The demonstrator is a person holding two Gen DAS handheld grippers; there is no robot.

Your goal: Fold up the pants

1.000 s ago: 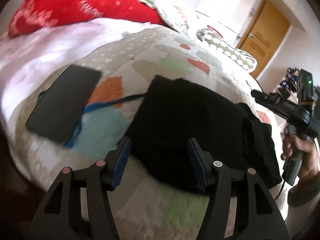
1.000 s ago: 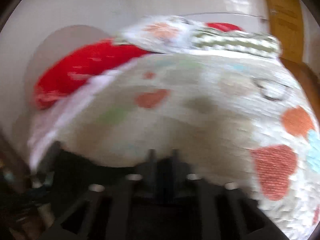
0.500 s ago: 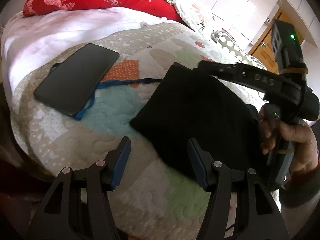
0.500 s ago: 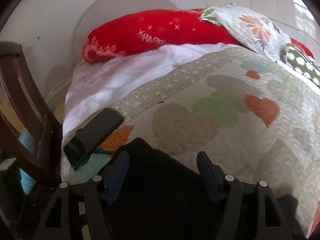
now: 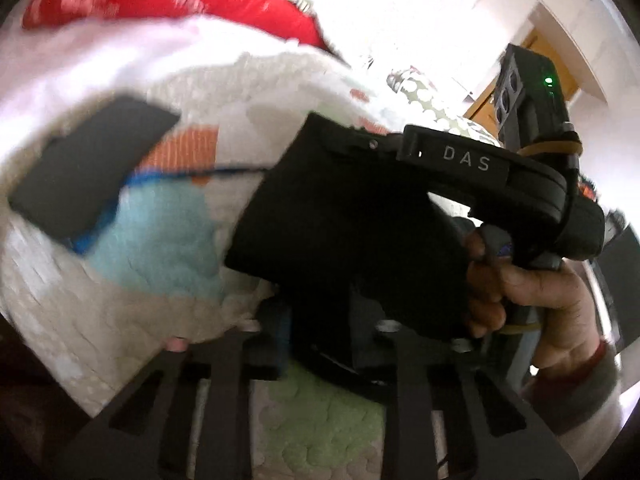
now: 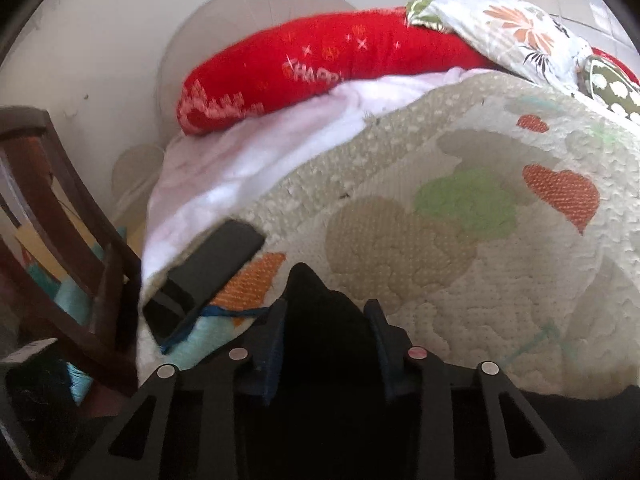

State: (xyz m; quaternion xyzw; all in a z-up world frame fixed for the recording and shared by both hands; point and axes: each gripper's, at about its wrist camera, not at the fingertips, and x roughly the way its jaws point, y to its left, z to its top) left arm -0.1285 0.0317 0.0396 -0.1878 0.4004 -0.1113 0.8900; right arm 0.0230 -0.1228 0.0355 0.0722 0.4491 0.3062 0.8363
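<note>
Both grippers have closed in since half a second ago: the left gripper (image 5: 320, 320), blurred, now has its two blue pads pressed on the near edge of the black pants (image 5: 340, 216), and the right gripper (image 6: 326, 332) pinches a raised peak of the same cloth between its two pads. One bumpy quilted bedspread (image 6: 460, 280) with soft heart patches fills the scene, the single folded pants lying on its near right part, with one long red plush pillow (image 6: 320, 68) at the far side. One flat, glossy black phone (image 5: 88, 164) lies left of the pants, a thin blue cord (image 5: 192, 174) running from it.
</note>
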